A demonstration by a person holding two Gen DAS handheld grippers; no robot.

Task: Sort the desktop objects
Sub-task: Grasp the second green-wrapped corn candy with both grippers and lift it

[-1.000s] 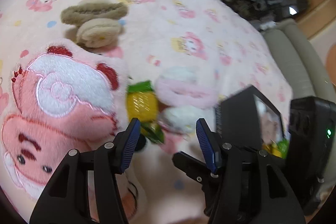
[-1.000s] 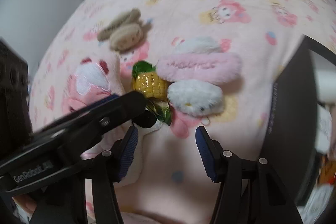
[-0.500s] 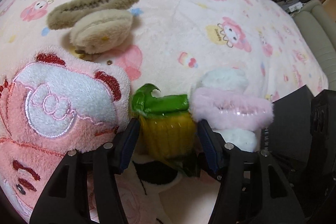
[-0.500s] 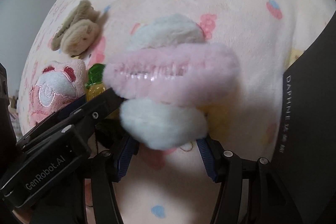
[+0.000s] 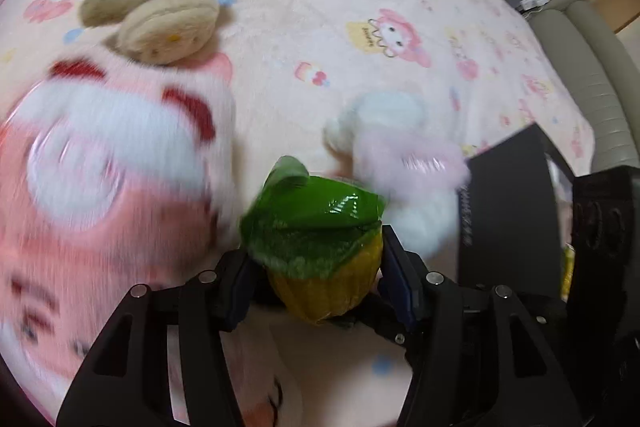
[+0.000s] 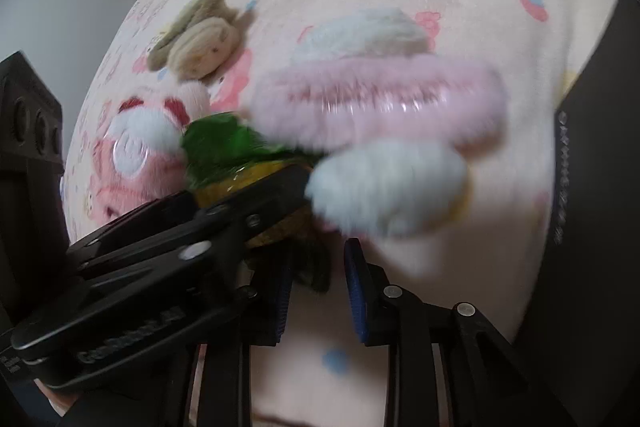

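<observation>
Clamping the corn toy point(image 5: 324, 267) between the blue pads of the left gripper point(image 5: 318, 283), pressing on both sides of its body. Showing a glossy yellow, kernel-ridged lower half under a shiny green leaf cap, with a curl of leaf sticking up. Sitting low in the middle of the pink cartoon-print blanket point(image 5: 360, 75), between the big pink plush point(image 5: 100, 163) and the white and pink fluffy clip point(image 5: 404, 163), touching both. Having just been closing, the right gripper point(image 6: 318, 287) leaving only a slim gap, its pads not visibly pressing anything, only a dark scrap and bare blanket showing between them, just below the blurred fluffy clip.
</observation>
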